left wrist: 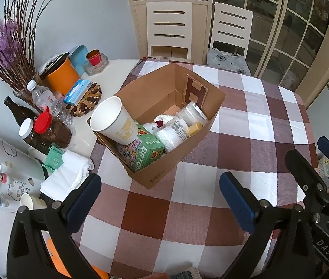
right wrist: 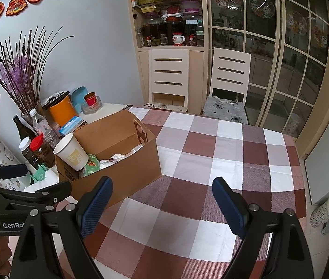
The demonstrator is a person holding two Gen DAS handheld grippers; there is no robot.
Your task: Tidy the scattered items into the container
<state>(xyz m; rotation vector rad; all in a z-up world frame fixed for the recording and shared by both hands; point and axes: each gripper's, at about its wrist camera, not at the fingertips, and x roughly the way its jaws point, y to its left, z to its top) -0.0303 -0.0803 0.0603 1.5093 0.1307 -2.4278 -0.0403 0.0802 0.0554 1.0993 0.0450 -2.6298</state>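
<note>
An open cardboard box [left wrist: 158, 176] stands on the checked tablecloth [left wrist: 245, 139]. Inside lie a tilted white paper cup [left wrist: 113, 121], a green bricks carton [left wrist: 147, 150], white jars [left wrist: 192, 114], a yellow item [left wrist: 195, 127] and a white cloth. My left gripper [left wrist: 161, 200] hovers open in front of the box, nothing between its blue pads. In the right wrist view the box [right wrist: 122, 176] sits left of centre with the cup [right wrist: 71, 152] leaning at its near corner. My right gripper [right wrist: 163, 205] is open over bare cloth, right of the box. The left gripper [right wrist: 39, 181] shows at the left edge.
Left of the box the table holds an orange canister [left wrist: 62, 75], bottles, a red-lidded jar [left wrist: 50, 131], a vase of purple branches [left wrist: 4, 46], a folded white cloth [left wrist: 64, 176] and another paper cup [left wrist: 30, 201]. Two white chairs [left wrist: 169, 30] stand behind the table.
</note>
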